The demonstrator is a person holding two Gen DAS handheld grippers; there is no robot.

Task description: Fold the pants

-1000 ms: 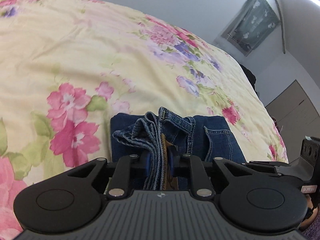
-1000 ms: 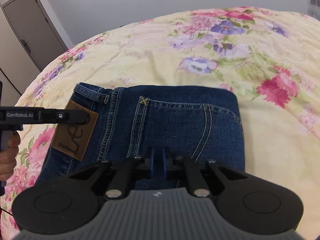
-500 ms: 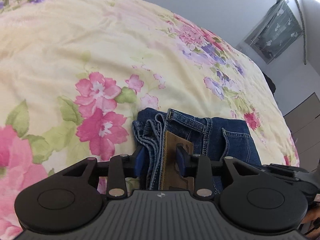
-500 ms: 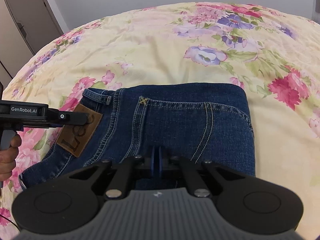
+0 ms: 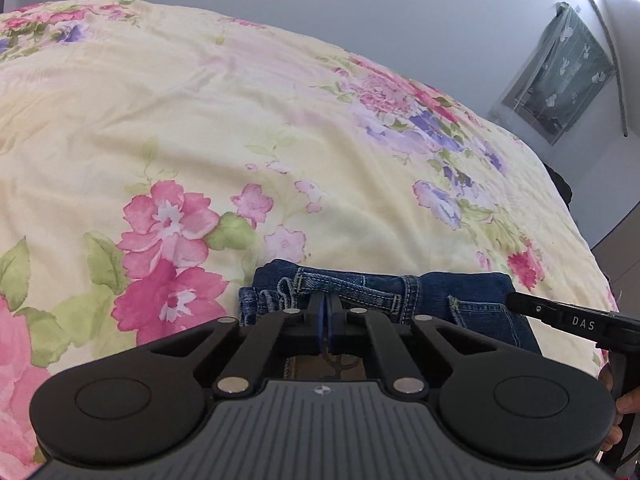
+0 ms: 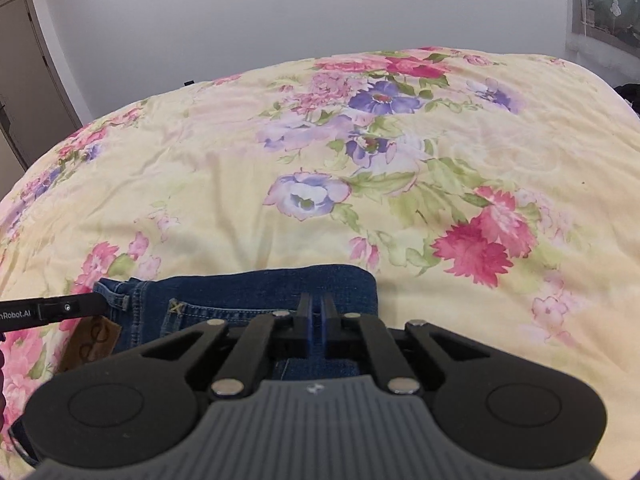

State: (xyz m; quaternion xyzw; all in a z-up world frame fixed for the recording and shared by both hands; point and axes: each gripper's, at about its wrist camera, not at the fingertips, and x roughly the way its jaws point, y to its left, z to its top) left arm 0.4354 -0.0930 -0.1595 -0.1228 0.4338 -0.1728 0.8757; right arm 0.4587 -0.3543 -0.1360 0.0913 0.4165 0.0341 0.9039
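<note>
Folded jeans on floral quilt; both hand-held grippers (left, right) pinched together, empty.

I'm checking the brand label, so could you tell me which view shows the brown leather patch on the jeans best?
The right wrist view: the leather patch lies exposed at the jeans' left edge. In the left wrist view only a strip shows, behind the gripper's linkage.

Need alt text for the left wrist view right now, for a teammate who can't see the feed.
Folded blue jeans lie on a yellow floral bedspread, seen from just behind the left tongs, whose blue-tipped jaws are shut with nothing visibly between them above the waistband. The tip of the right tongs reaches in from the right edge over the jeans, and a grey wall rises behind the bed.
</note>
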